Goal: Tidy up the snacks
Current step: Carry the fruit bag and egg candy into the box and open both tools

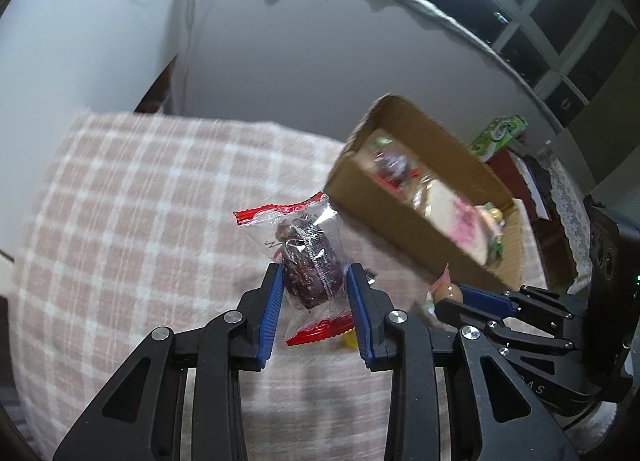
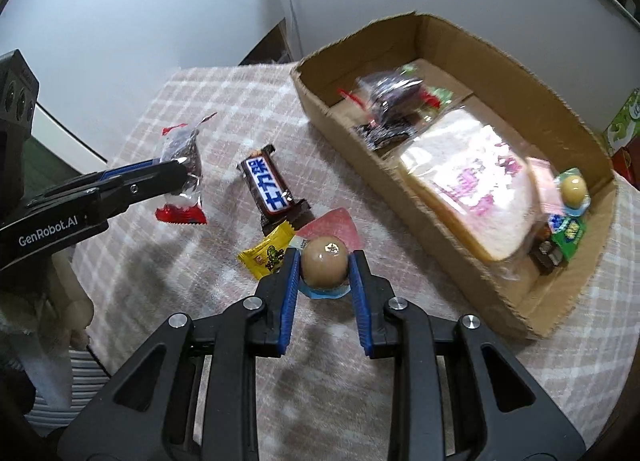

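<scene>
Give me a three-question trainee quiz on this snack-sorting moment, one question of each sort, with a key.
1. True or false: the left tool is shut on a clear, red-ended packet with a dark snack inside.
2. Multiple choice: what does the right tool grip? A) the chocolate bar B) a round beige snack C) the yellow packet
3. Fill in: the large white bread bag lies inside the ____.

Key: 1 true. 2 B, the round beige snack; the chocolate bar and yellow packet lie on the checked cloth. 3 cardboard box.
</scene>
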`<state>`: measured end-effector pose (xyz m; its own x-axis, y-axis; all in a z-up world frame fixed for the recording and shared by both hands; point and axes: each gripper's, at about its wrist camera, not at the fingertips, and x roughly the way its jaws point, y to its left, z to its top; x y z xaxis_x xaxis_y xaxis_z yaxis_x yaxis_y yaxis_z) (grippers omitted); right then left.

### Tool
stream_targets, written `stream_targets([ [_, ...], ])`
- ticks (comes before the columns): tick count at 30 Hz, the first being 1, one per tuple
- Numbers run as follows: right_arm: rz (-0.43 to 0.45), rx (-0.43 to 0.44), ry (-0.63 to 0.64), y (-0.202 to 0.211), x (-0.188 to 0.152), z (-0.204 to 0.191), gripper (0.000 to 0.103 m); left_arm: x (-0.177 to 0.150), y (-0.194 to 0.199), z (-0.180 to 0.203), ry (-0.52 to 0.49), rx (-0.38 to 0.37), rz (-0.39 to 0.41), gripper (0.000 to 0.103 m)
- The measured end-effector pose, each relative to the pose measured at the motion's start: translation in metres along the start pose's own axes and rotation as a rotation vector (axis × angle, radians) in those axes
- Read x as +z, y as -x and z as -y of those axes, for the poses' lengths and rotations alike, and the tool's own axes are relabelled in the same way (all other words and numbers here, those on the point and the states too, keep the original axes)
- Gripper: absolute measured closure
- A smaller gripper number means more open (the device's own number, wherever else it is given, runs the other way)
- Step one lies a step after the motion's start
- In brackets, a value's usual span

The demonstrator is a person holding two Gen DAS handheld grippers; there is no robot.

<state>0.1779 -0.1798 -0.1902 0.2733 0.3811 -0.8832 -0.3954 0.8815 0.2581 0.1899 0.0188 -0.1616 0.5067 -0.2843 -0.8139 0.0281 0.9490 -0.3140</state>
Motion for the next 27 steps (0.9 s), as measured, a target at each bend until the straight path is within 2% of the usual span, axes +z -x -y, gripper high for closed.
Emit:
stream_targets([
  [14, 0.108, -0.029, -0.065, 0.056, 0.015, 0.036, 0.077, 0.032, -0.002, 0.044, -0.112, -0.044, 0.044, 0.072],
  [21, 0.13, -0.075, -0.09, 0.062, 0.022, 0.059, 0.077, 0.047, -0.007, 0.054, -0.132, -0.061, 0.05, 0.072],
  [27, 0.131, -0.132, -0.123, 0.058, 0.032, 0.087, 0.077, 0.062, -0.029, 0.072, -0.157, -0.09, 0.024, 0.072],
])
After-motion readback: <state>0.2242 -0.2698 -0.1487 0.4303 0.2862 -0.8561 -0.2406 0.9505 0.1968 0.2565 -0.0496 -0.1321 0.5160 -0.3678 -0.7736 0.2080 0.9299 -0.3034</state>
